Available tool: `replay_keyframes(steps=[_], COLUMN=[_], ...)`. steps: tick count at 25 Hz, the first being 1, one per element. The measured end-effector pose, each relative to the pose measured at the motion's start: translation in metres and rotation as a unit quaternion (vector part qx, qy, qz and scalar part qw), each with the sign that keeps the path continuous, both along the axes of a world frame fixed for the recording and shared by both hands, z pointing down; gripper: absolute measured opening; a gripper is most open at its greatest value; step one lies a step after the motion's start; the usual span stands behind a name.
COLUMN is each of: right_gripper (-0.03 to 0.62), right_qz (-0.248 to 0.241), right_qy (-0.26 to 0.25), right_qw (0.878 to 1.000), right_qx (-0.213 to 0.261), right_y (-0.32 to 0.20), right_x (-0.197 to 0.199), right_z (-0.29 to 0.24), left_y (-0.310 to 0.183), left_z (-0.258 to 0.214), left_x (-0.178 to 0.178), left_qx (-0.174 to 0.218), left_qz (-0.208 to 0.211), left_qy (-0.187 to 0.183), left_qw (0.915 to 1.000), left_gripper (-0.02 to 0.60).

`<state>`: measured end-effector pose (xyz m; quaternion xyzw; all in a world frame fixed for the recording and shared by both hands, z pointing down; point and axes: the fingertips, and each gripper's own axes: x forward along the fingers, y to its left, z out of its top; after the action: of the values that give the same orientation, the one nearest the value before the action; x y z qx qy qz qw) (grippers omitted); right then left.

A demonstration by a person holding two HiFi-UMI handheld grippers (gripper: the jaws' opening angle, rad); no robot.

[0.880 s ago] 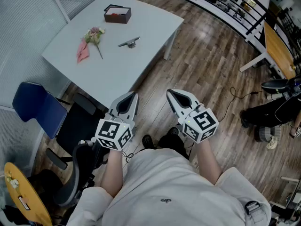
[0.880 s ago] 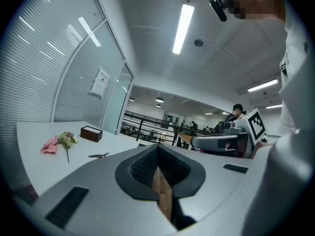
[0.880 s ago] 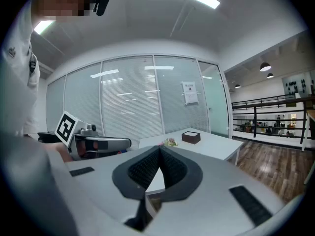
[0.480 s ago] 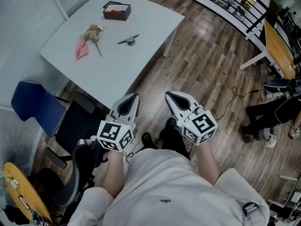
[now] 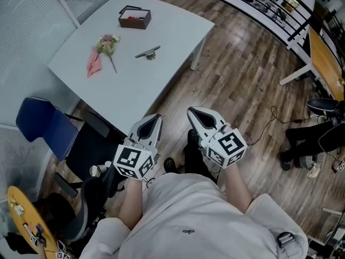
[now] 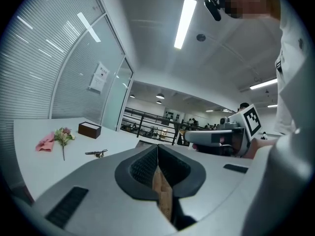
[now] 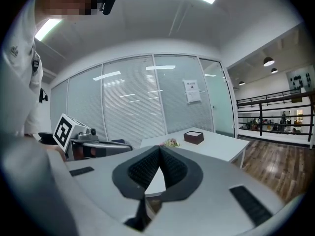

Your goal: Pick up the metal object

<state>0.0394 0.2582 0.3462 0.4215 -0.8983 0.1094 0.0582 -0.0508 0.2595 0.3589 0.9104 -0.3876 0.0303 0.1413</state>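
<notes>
A small metal object lies near the middle of the white table; the left gripper view also catches this metal object, far off on the tabletop. My left gripper is held close to my body, off the table's near corner, jaws shut and empty. Beside it my right gripper hangs over the wooden floor, also shut with nothing in it. Both are well short of the metal object. In the right gripper view the right gripper points at the table from afar.
On the table lie a pink flower sprig with a pink cloth and a dark brown box at the far end. A blue chair and a black chair stand left of the table. Desks and cables occupy the right.
The view has shifted slightly; the table and both grippers sit a little lower and further right in the head view. Both grippers stay shut and side by side.
</notes>
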Motion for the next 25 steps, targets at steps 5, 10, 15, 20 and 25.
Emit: replay_keyframes(steps=[5, 10, 15, 20, 25], right_gripper=[0.008, 0.028, 0.054, 0.137, 0.165], right_qz=[-0.024, -0.042, -0.055, -0.051, -0.058], right_qy=[-0.01, -0.013, -0.011, -0.006, -0.014], right_qw=[1.0, 0.999, 0.998, 0.999, 0.998], right_qx=[0.002, 0.004, 0.007, 0.002, -0.008], right_y=[-0.035, -0.075, -0.109, -0.136, -0.153], right_x=[0.013, 0.03, 0.054, 0.09, 0.124], right_z=[-0.004, -0.008, -0.018, -0.017, -0.009], left_y=[-0.032, -0.065, -0.097, -0.123, -0.143], left_z=[-0.009, -0.021, -0.027, -0.026, -0.022], left_x=[0.021, 0.047, 0.073, 0.103, 0.134], left_qx=[0.014, 0.024, 0.031, 0.028, 0.023], left_qz=[-0.008, -0.01, -0.021, -0.024, -0.03], left_qy=[-0.026, -0.037, -0.046, -0.046, -0.045], left_qw=[0.9995, 0.999, 0.9982, 0.9983, 0.9983], left_gripper=[0.02, 0.021, 0.023, 0.102, 0.144])
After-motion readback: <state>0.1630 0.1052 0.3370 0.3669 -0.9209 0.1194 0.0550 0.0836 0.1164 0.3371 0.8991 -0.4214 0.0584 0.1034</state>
